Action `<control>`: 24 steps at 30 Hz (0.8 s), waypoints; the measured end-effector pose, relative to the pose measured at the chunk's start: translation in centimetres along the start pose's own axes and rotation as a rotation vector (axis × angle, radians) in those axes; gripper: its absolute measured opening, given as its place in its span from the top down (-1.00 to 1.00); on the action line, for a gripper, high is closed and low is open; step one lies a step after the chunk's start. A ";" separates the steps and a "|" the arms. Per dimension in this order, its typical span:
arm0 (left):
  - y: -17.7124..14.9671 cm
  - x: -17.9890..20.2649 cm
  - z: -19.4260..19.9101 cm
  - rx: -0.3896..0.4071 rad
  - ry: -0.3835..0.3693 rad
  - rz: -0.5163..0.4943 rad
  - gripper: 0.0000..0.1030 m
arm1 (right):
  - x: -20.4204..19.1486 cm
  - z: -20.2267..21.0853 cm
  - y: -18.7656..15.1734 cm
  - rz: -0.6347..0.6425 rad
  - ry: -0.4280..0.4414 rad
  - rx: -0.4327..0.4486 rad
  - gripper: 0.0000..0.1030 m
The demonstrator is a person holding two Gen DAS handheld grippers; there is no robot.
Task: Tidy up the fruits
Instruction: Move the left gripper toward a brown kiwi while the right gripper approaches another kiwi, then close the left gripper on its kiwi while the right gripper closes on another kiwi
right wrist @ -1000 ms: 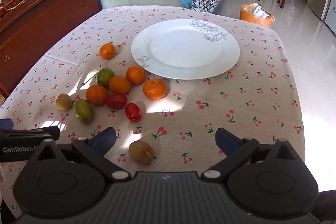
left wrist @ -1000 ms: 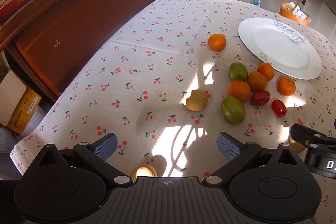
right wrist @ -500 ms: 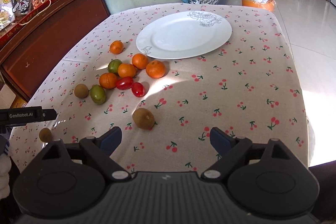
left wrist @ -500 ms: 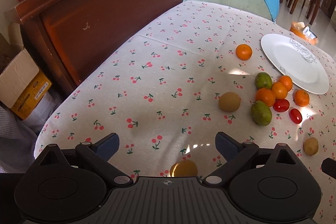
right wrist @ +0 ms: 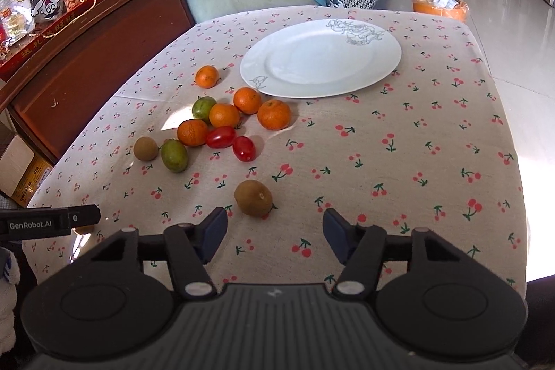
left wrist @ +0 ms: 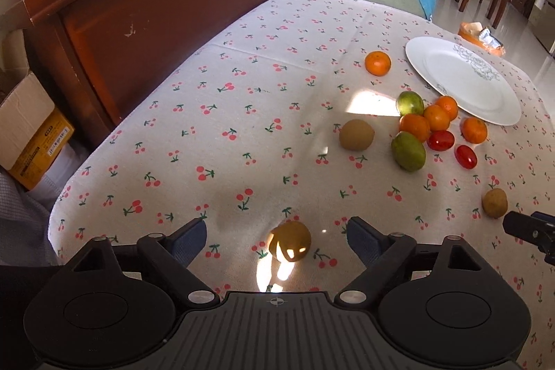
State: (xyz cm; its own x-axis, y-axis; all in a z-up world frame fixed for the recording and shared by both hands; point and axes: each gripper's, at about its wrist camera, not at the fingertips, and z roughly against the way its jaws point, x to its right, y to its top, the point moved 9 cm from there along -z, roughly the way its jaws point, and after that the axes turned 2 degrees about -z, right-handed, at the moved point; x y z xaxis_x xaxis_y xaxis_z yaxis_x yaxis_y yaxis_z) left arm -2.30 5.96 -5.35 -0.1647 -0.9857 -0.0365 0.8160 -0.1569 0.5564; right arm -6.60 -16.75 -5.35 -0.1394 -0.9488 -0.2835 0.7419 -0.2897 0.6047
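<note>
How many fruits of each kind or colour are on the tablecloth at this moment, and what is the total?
Orange mandarins: 5
Green round fruits: 2
Red cherry tomatoes: 2
Brown kiwi-like fruits: 3, one seen whole only in the left wrist view
Total: 12, none on the white plate

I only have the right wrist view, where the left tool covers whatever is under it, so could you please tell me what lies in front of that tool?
Observer: A brown fruit lies on the cloth, between the fingers of the left tool.
Operator: Thank you. Is it gripped?
Observer: No. The jaws are closing, but both pads stand clear of it.
Operator: Is it easy to see?
Observer: Mostly. A patch of sun falls across its near side.
</note>
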 end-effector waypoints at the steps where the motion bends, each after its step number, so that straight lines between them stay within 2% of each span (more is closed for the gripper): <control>1: -0.2 0.0 -0.1 -0.009 -0.001 0.004 -0.60 | 0.0 0.0 0.0 -0.001 0.003 -0.002 -0.16; 6: -0.4 0.4 -0.3 -0.005 0.003 -0.012 -0.39 | -0.3 -0.3 0.0 0.006 0.015 0.003 -0.08; 15: -0.8 0.6 -0.9 -0.014 -0.001 -0.021 -0.25 | -0.5 -0.4 0.4 0.016 0.017 0.036 -0.06; 19: -0.8 0.5 -0.9 -0.003 0.005 -0.018 -0.16 | -1.1 -0.7 0.5 0.046 0.021 0.044 0.05; 22: -0.8 0.4 -0.9 0.006 0.006 -0.009 -0.04 | -1.4 -1.1 0.4 0.068 0.016 0.048 0.15; 24: -0.7 0.5 -0.8 0.014 -0.003 -0.013 0.19 | -1.5 -1.2 0.4 0.073 0.021 0.048 0.22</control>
State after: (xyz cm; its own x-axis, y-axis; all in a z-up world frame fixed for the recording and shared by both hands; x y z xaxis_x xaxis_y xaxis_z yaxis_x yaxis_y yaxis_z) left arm -2.50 5.50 -6.43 -0.1773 -0.9833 -0.0415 0.8056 -0.1692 0.5678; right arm -5.30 -15.27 -5.63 -0.0722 -0.9648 -0.2530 0.7170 -0.2265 0.6592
